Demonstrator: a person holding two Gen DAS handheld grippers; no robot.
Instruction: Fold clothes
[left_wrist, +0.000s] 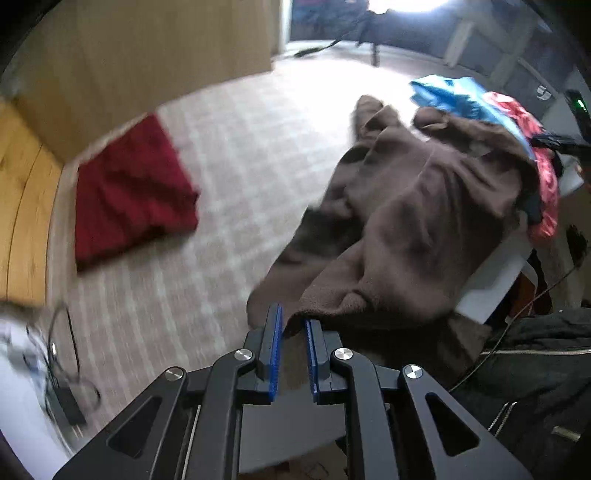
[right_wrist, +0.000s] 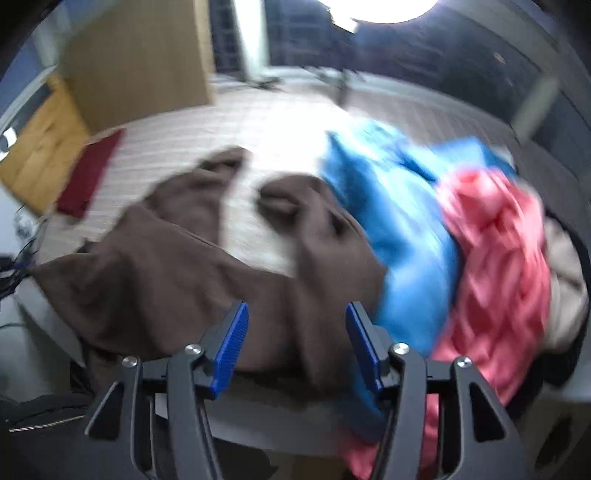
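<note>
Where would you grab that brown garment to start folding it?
Probably at the near hem of the brown garment, coming from above at the table's near edge. It lies crumpled there, draping over the edge, so that loose edge is free to pinch and pull flat.

Right-wrist view motion-blurred, pink garment (right_wrist: 495, 266) cut off below, cables (left_wrist: 62, 362) smeared

I see a cardboard box (left_wrist: 147, 48) standing at the far left of the striped surface (left_wrist: 258, 147), beside a wooden panel (left_wrist: 22, 206). Black cables (left_wrist: 66, 354) lie tangled at the near left edge, and a bright lamp (right_wrist: 376, 7) glares overhead.
</note>
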